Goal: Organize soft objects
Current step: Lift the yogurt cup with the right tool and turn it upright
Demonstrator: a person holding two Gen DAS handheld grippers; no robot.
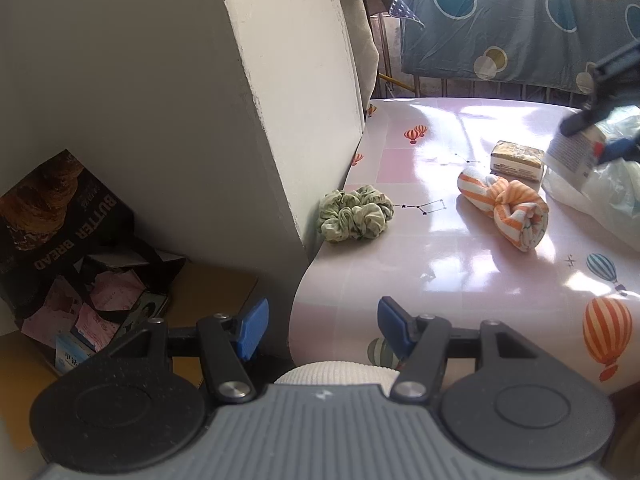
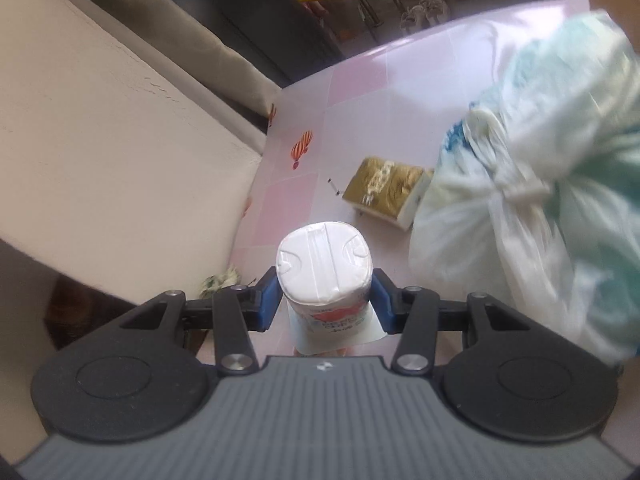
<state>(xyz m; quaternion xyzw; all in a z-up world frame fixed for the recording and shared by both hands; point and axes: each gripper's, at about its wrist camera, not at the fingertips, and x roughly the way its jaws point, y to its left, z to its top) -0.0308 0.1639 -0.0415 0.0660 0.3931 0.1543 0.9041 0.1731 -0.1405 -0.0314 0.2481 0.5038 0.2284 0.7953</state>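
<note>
Biggest thing here is the table [image 1: 460,280], covered in a glossy pink cloth with hot-air balloons printed on it, pushed up against a white wall corner. Next down in size: a knotted white plastic bag [image 2: 532,184] stuffed with something soft, sitting at the right side of the table (blurry in the right wrist view, so no idea what's inside).

Then the wrapped paper roll [image 2: 325,268], and that's the one in play. The right gripper [image 2: 325,300] has its blue pads squeezed on both sides of it, held up off the table near the bag. So the step in hand looks like carrying the roll to wherever it belongs.

Smaller stuff waiting on the table: an orange-striped knotted towel [image 1: 506,210], a gold tissue pack [image 1: 517,160] just beside the bag, and a green scrunchie [image 1: 356,214] right by the wall corner.

The left gripper [image 1: 322,330] hangs at the near table edge, jaws fairly wide with nothing between them.

Next move, my guess: set the roll down next to its group without crushing it, then let go gently.
</note>
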